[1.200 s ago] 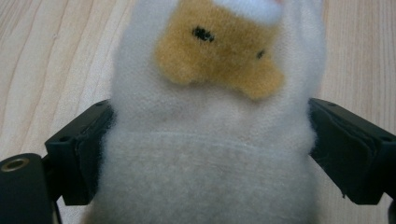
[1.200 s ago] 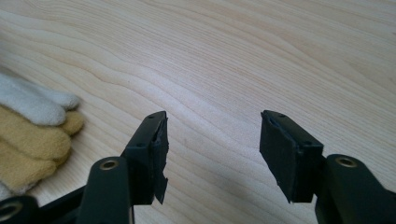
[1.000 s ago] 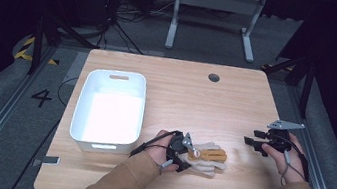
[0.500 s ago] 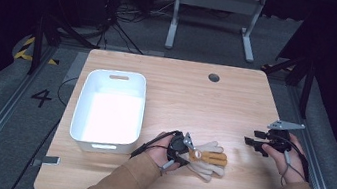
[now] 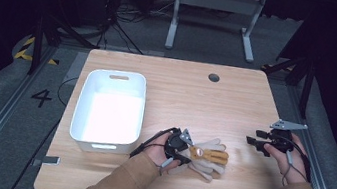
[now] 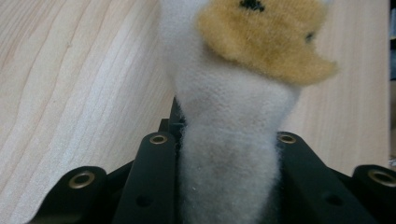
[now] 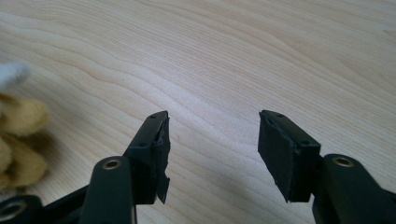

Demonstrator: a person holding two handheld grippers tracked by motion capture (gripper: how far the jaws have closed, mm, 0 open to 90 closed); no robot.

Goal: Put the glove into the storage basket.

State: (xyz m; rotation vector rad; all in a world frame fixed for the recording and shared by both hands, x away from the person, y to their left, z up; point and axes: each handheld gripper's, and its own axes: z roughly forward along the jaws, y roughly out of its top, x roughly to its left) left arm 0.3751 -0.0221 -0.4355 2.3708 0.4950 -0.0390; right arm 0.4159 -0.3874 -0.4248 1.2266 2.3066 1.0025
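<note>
Two grippers noted. Since a second ago, the left gripper (image 5: 183, 150) has been clamped onto the plush toy (image 5: 205, 156), just right of the white bin (image 5: 105, 140); likely grasped for lifting. Right gripper (image 5: 256, 143), jaws wide, empty, is held farther right.

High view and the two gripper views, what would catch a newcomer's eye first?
A fuzzy white and tan plush toy lies near the table's front edge, pinched in the left claw. To its left stands a white bin. The right claw hovers open over bare wood at the right.
</note>
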